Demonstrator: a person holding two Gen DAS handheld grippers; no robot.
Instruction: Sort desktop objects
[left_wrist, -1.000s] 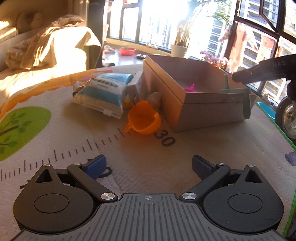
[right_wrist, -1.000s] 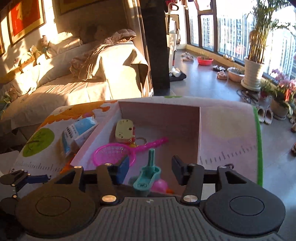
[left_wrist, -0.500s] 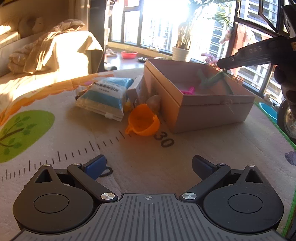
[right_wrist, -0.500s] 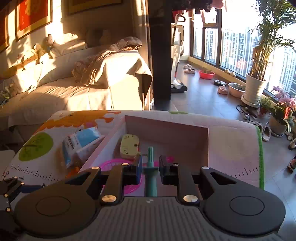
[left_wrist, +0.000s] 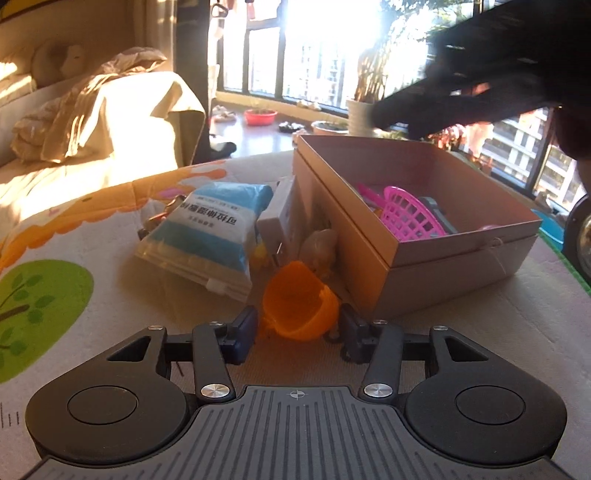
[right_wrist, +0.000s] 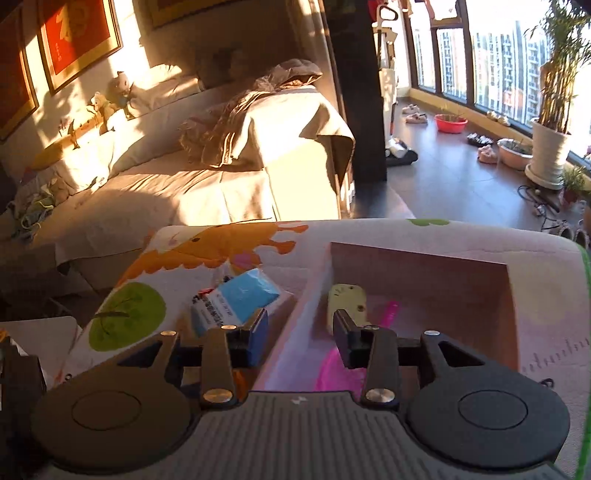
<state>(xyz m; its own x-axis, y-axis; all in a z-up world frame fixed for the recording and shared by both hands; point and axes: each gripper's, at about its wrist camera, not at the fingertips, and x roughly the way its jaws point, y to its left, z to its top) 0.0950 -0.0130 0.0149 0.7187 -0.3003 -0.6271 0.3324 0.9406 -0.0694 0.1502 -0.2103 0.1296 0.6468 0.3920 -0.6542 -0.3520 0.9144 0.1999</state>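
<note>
On its side on the play mat lies an orange cup (left_wrist: 299, 306), and my left gripper (left_wrist: 297, 332) is shut on it, one pad against each side. Just behind it stands the open cardboard box (left_wrist: 461, 243), which holds a pink net (left_wrist: 410, 214) and a grey-teal piece (left_wrist: 434, 208). My right gripper (right_wrist: 301, 334) hovers over the box's left wall (right_wrist: 291, 325); its jaws are opening with nothing between them. Inside the box it sees a yellow toy (right_wrist: 347, 299) and the pink net (right_wrist: 336, 373).
A blue-and-white packet (left_wrist: 214, 229), a small white box (left_wrist: 280, 218) and a beige figure (left_wrist: 321, 243) crowd the box's left side. A sofa with blankets (right_wrist: 221, 158) lies beyond the mat. Plant pots (right_wrist: 546, 147) stand by the windows.
My left gripper moved forward to the orange cup and closed on it. My right gripper let go of the teal toy, spread its jaws and drew back to the left and upward.
</note>
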